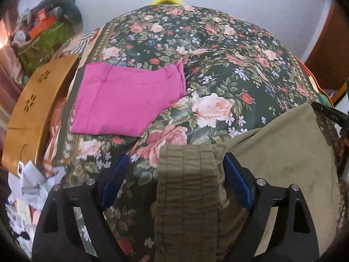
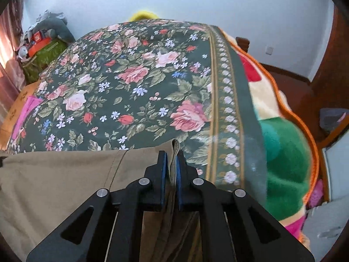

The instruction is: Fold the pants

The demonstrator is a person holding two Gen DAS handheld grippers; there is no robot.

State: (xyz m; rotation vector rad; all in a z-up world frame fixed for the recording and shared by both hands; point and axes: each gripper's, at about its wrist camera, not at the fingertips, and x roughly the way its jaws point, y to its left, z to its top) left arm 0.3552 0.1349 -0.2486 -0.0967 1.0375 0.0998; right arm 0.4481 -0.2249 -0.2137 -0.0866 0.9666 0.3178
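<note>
Holding: I have the right hand-held gripper (image 2: pixel 172 163) clenched on a folded edge of the olive pants (image 2: pixel 65 174); its blue pads pinch the layered hem so the cloth cannot slip while I square it up.

Left side: the left hand-held gripper (image 1: pixel 174 166) stands released, jaws wide, straddling the gathered waistband (image 1: pixel 187 174). The right pad seems to brush the fabric, but the fisheye bends that edge and I would not swear to contact.

Pants location: they lie at the near edge of the bed (image 2: pixel 135 83), at six o'clock in both views, spreading toward four o'clock in the left wrist view, on top of the floral bedspread.

Why this pose: one end pinned and the other framed by open jaws suggests to me that I am lining up the second grasp, so both ends can be lifted together for a fold.

Finished piece: the pink folded garment (image 1: pixel 126 100) sits at ten o'clock of the left view, well apart from the olive pair, set aside so it stays out of the folding area.

Risk: closing the left jaws off-centre could bunch the elastic band.
</note>
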